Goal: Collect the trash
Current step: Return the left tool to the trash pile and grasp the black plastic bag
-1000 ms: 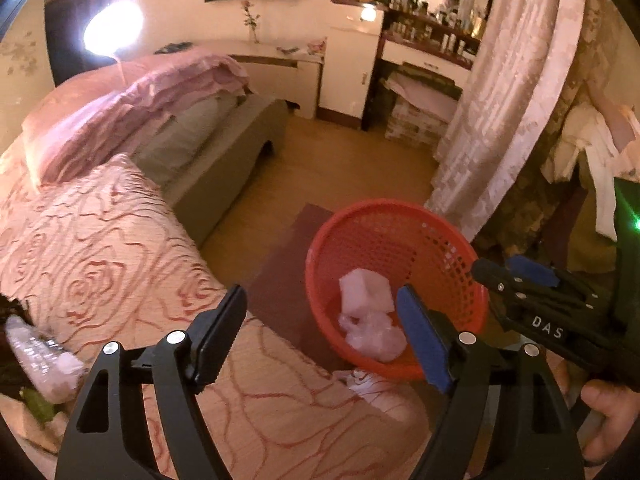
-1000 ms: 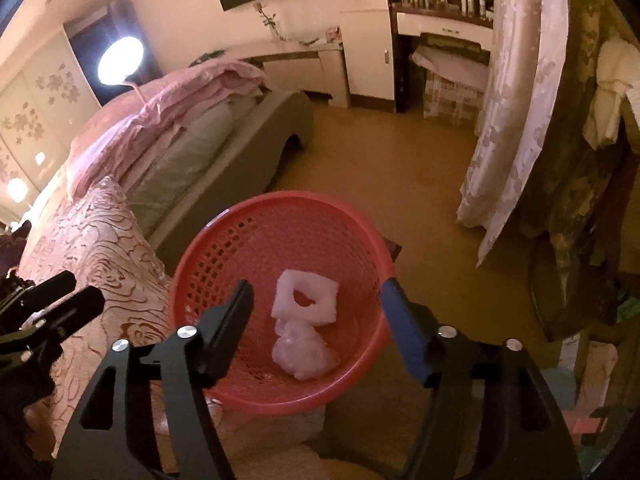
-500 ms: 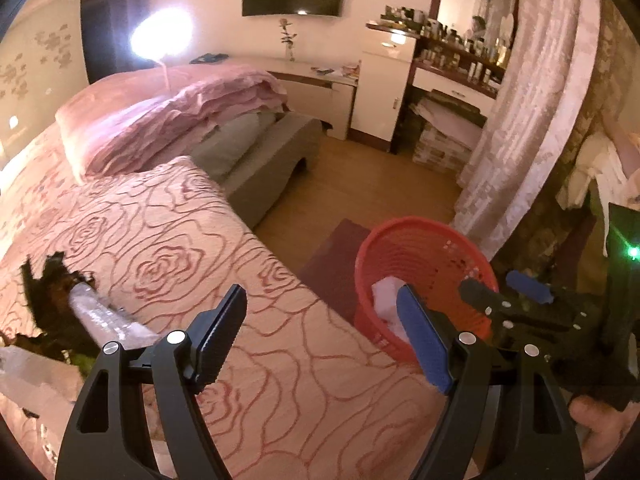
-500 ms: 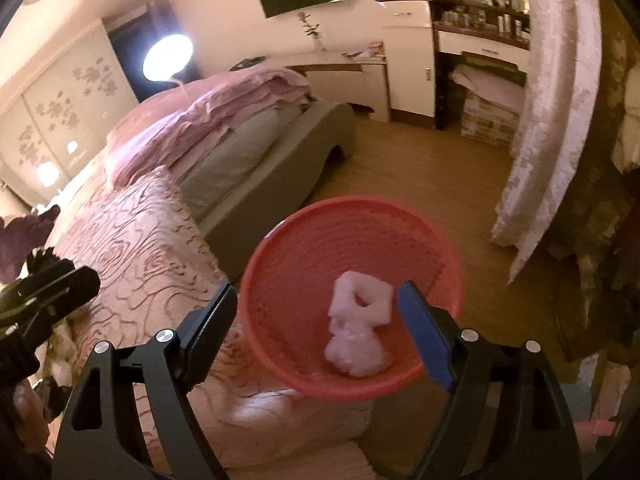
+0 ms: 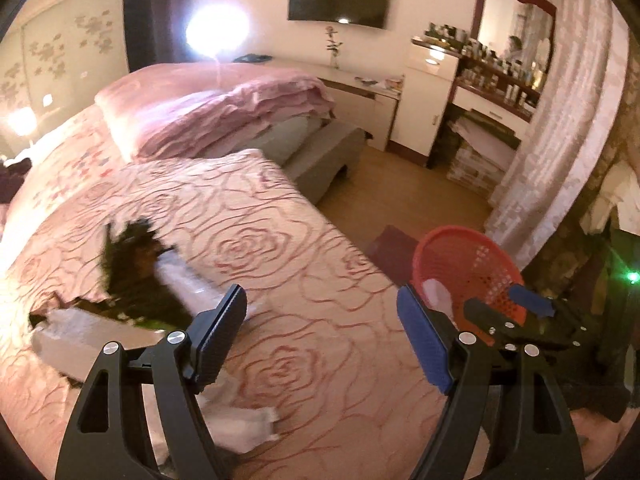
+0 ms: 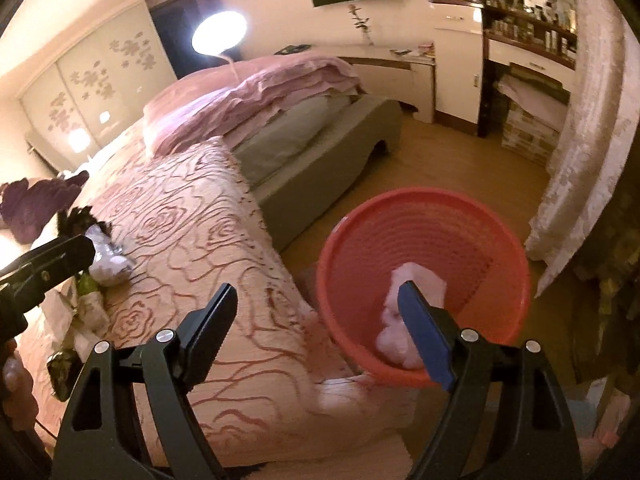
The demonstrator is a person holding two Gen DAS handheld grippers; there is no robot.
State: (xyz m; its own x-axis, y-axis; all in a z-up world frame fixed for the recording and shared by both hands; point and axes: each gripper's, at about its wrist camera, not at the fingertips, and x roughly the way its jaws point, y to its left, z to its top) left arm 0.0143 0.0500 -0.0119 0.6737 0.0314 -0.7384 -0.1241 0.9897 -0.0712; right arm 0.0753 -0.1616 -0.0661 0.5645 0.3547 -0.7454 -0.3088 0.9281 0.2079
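The trash still out lies on the bed, all of it on the rose-patterned cover: a clear plastic bottle lying on its side against a dark, ragged scrap, a flat pale piece just in front of those, and a white crumpled wrapper nearer the foot of the bed. In the right wrist view the same cluster sits far over on the bed's left part, blurred, so what each piece is made of cannot be told.

Off the bed's near corner, on the wooden floor, stands the red basket. Two white crumpled pieces lie in its bottom, one above the other, touching.

The left gripper hangs over the bed, its jaws standing wide with only the cover showing between them; the bottle is just beyond its left finger, not touched. The right gripper is over the bed's corner beside the basket; its jaws have just been opening and now stand wide with nothing held, the blue pad lying across the view of the basket's contents.

Beyond the bed's foot a folded pink duvet is piled up, with a bright lamp behind it.
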